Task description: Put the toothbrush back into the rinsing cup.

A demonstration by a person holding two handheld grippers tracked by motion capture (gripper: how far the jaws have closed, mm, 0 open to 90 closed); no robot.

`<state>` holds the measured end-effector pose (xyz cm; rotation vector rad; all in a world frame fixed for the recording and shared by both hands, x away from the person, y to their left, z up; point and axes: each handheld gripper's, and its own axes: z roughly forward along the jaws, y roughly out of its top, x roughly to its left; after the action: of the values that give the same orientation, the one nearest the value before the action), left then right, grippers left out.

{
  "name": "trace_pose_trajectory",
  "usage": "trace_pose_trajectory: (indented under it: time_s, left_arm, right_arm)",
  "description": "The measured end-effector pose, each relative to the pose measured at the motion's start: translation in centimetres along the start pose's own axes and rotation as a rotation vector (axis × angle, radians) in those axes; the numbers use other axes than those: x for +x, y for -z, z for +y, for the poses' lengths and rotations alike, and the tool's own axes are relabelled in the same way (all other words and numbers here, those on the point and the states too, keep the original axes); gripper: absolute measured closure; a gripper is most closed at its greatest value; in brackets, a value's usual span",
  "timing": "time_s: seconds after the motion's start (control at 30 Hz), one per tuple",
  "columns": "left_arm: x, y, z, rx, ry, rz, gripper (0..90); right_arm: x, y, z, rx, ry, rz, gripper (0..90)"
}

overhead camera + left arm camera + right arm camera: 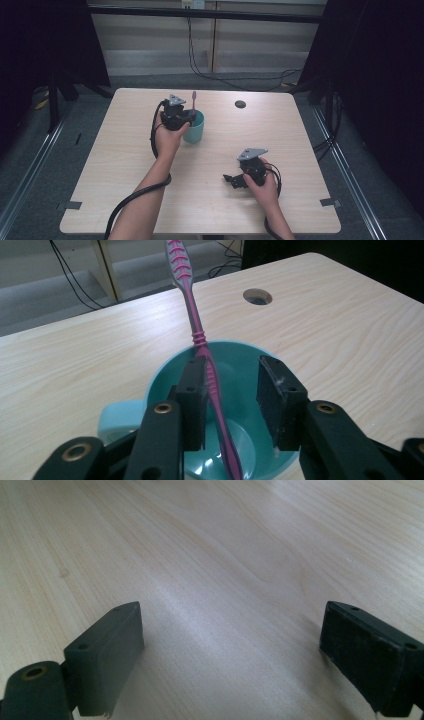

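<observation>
- Now, at the left of the tabletop (125, 150), your left gripper (186, 117) hangs over the teal cup (196, 131), which stands on the far left half of the surface.
- Looking along that gripper in the left gripper view, the pink toothbrush (200, 335) stands in the cup (235, 352), its handle end down inside and its upper end leaning up past the far rim.
- Your left gripper (234, 392) is parted: the toothbrush shaft runs just beside one pad, and there is a clear gap to the other, so nothing is clamped. I judge this as the release step, with the toothbrush dropped into the cup and resting on its own.
- Next, you need to lift that gripper straight up and clear, without brushing the shaft or nudging the rim, since the cup could tip or slide.
- Further right, a small round hole (240, 104) sits in the tabletop, well apart from the cup.
- At the right, your right gripper (235, 181) rests low near the front edge; in the right gripper view (230, 650) it gapes wide over bare wood, holding nothing.
</observation>
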<state>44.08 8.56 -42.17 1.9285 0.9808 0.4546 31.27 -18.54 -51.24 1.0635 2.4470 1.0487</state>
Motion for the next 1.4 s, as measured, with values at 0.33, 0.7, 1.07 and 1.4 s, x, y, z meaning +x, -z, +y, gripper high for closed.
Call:
trace_pose_trajectory:
  time_s: [0.33, 0.7, 1.07, 1.4]
  left_arm:
    - [0.2, 0.9, 0.1, 0.005, 0.002, -0.006, 52.1]
    - [0.4, 1.9, 0.4, 0.01, 0.025, -0.023, 43.8]
    - [0.7, 3.0, 0.2, 0.024, 0.027, -0.03, 34.1]
    - [0.9, 3.8, -0.3, 0.06, 0.015, -0.04, 21.5]
  right_arm:
    - [0.0, -0.1, 0.1, -0.005, 0.008, -0.001, 9.7]
    - [0.0, -0.2, 0.1, -0.006, 0.005, -0.001, 9.7]
    - [0.1, -0.2, 0.1, -0.006, 0.005, -0.001, 9.7]
    - [0.1, -0.2, 0.1, -0.006, 0.005, -0.001, 9.7]
